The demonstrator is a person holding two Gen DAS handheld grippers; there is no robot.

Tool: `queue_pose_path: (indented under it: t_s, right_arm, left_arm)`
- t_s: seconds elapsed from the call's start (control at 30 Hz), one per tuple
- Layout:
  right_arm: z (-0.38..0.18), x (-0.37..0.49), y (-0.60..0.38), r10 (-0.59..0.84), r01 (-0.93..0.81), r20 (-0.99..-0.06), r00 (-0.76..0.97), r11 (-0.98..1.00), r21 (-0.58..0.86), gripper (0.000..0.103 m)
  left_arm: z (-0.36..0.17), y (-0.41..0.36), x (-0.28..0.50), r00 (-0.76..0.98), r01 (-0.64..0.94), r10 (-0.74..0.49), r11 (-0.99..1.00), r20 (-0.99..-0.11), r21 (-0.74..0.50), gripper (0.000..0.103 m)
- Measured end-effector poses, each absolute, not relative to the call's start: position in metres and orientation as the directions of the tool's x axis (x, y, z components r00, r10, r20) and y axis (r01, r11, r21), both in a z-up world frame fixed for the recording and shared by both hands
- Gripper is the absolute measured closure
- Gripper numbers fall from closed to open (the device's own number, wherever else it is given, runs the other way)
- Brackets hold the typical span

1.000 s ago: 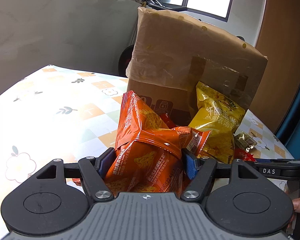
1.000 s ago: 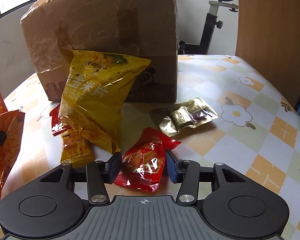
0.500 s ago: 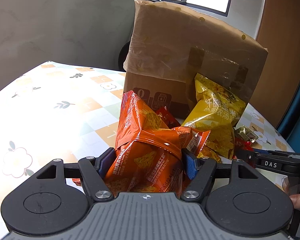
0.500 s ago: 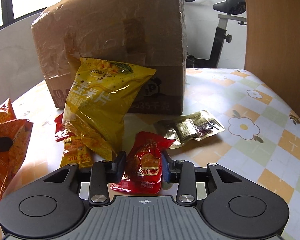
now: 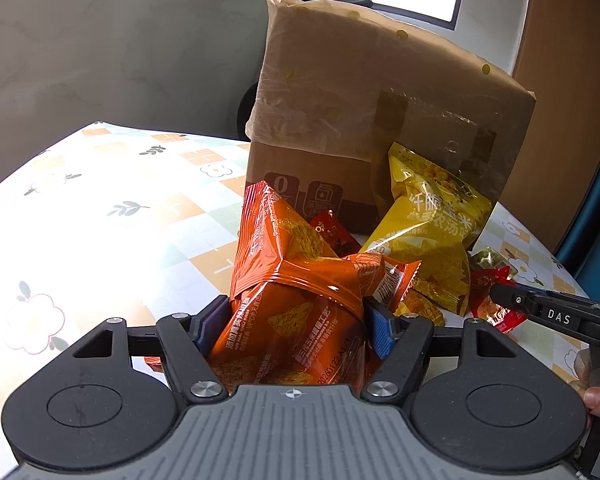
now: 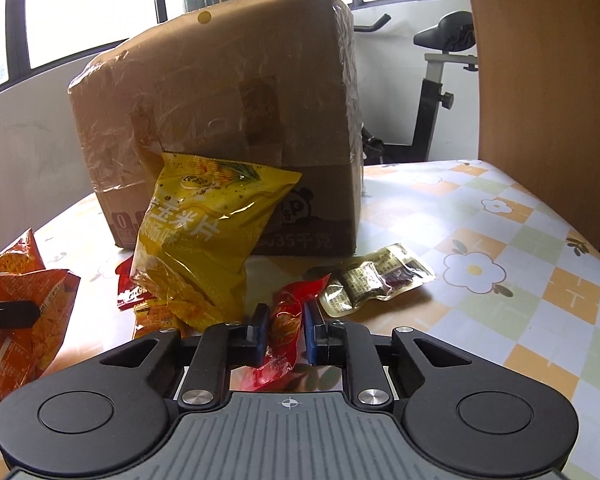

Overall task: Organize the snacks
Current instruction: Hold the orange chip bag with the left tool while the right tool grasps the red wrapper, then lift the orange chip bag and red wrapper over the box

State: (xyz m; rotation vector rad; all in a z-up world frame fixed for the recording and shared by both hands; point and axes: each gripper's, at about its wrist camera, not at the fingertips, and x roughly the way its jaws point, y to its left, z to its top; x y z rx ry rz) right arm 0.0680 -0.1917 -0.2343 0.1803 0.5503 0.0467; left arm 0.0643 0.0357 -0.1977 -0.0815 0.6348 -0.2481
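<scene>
The right gripper, off to the right of the left gripper, bears white letters "DAS" on its black arm.

The orange chip bag between the left gripper's fingers carries white Chinese lettering and a stamped code reading "20260122 A4/1", plus a barcode on its folded flap.

The yellow chip bag, ahead and left of the right gripper, shows large white characters "玉米片" and small "CHIPS" beneath.

The cardboard box behind it is printed with a "0" in a square, a panda drawing and "35千克" along its base.

Print on the clear packet is too small to read.
</scene>
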Motion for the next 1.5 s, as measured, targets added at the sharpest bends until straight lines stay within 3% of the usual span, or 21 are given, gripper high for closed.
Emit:
queue_pose_path:
  t_s: [0.43,0.67,0.83,1.17,1.33,1.5]
  right_arm:
    - [-0.231,0.059,-0.197,0.078,0.033,-0.473,0.877,0.974,0.222,0.087]
    - [-0.205,0.049,-0.212,0.053,0.065,-0.421,0.905,0.963,0.26,0.087]
    - [-0.171,0.043,-0.22,0.046,0.045,-0.347,0.937,0.967,0.25,0.087]
    - [-0.076,0.06,-0.235,0.09,-0.065,-0.115,0.989,0.976,0.206,0.087]
    - [-0.043,0.097,-0.241,0.14,-0.116,-0.087,0.986,0.964,0.239,0.087]
    - [-0.032,0.15,-0.238,0.152,-0.121,-0.12,0.981,0.965,0.233,0.087]
  left_arm:
    - [-0.194,0.039,0.06,0.789,0.208,-0.257,0.967,-0.559,-0.15,0.03]
    - [-0.177,0.043,0.056,0.827,0.217,-0.255,0.967,-0.5,-0.134,0.03]
    - [-0.148,0.05,0.062,0.868,0.217,-0.25,0.968,-0.429,-0.125,0.03]
    - [-0.052,0.043,0.087,0.931,0.278,-0.285,0.959,-0.226,-0.061,0.03]
    - [-0.014,0.012,0.115,0.926,0.34,-0.337,0.94,-0.169,-0.015,0.03]
    - [0.004,-0.026,0.165,0.912,0.371,-0.36,0.928,-0.195,0.025,0.03]
